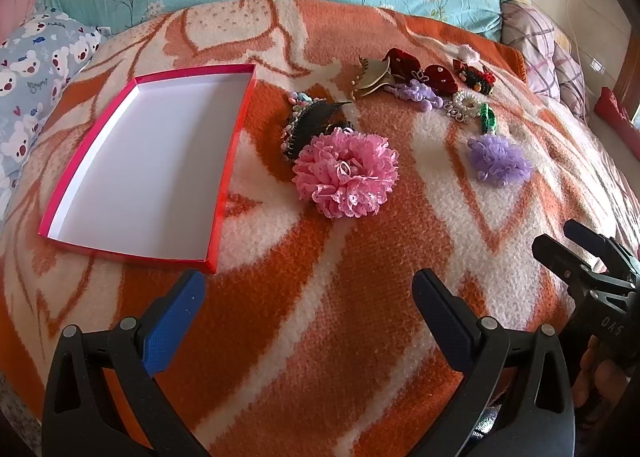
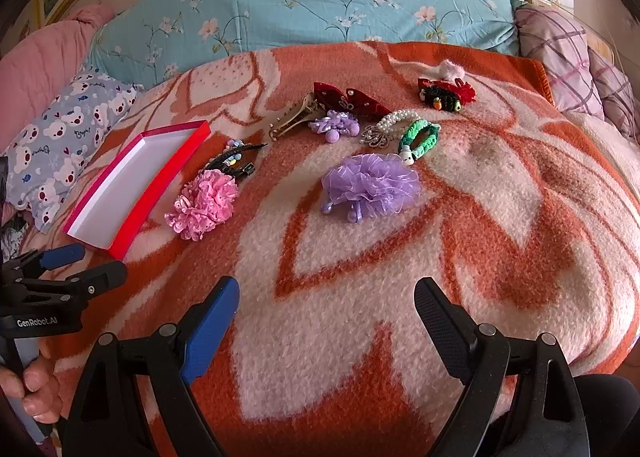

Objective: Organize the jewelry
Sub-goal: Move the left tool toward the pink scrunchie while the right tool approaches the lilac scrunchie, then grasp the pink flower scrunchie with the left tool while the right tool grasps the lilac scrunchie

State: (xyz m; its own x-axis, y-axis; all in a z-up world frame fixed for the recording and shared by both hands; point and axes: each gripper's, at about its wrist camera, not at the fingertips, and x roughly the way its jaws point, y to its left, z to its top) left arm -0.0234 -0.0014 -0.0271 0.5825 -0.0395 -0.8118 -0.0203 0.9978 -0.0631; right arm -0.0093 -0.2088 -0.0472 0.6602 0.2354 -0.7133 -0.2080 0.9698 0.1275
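Jewelry: pink flower (image 1: 346, 173), purple flower (image 2: 372, 183) and clips loose mid-bed; red box (image 1: 148, 161) toward bed's left edge, unfilled. Left claw (image 1: 308, 309), right claw (image 2: 326, 317): spread wide, holding nothing. Sorting apparently unstarted.

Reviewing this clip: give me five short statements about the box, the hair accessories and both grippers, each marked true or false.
1. The red box is empty. True.
2. The pink lace scrunchie lies inside the box. False: it lies on the blanket, right of the box.
3. The left gripper holds a clip. False: it is open and holds nothing.
4. The right gripper is open. True.
5. The purple organza scrunchie touches the box. False: it lies well apart, beyond the pink one.
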